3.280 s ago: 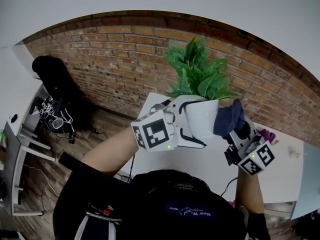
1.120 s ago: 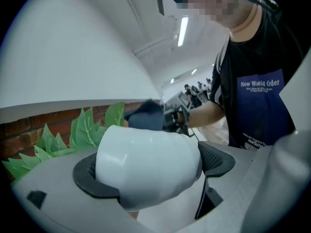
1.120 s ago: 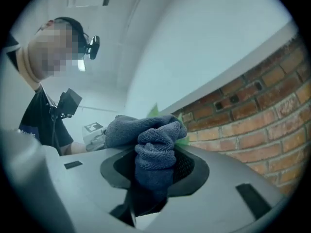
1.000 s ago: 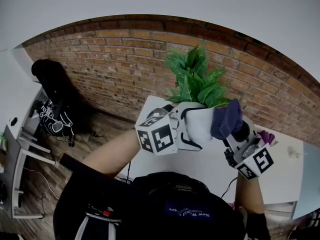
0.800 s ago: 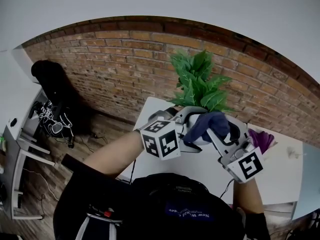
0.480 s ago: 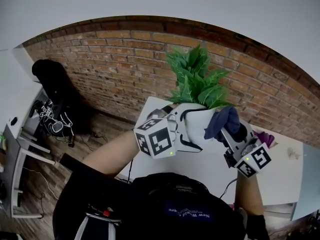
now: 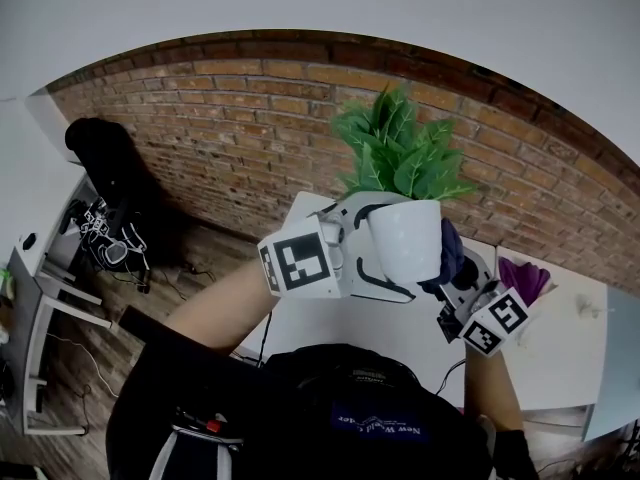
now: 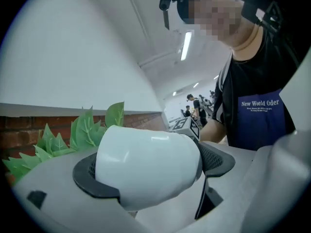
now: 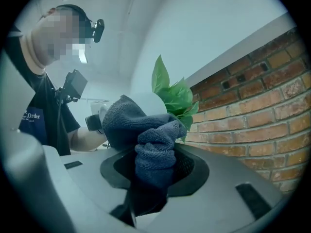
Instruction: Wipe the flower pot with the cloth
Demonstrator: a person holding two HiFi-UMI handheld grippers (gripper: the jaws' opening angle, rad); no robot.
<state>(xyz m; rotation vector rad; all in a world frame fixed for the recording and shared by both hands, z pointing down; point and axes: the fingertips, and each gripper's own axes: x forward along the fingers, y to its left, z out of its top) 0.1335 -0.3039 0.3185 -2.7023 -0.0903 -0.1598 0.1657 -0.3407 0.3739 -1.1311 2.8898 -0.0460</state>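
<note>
Head view, nearest: person's black shirt filled the bottom edge, both forearms reaching up and away from it.

Left gripper was clenched around the flower pot, one dark pad on each side of the body. The pot was held in the air over the near-left part of the white table, not touching it.

Right gripper was clamped on the cloth, a dark blue bunched wad. The cloth pressed against the pot's right side; from the head the pot hid most of it.

Pot: white, glossy, smooth, tapered; green leaves rose from its top.

Farther right on the table lay a purple thing, not identified. Beyond ran a brick wall, with a black object at far left
</note>
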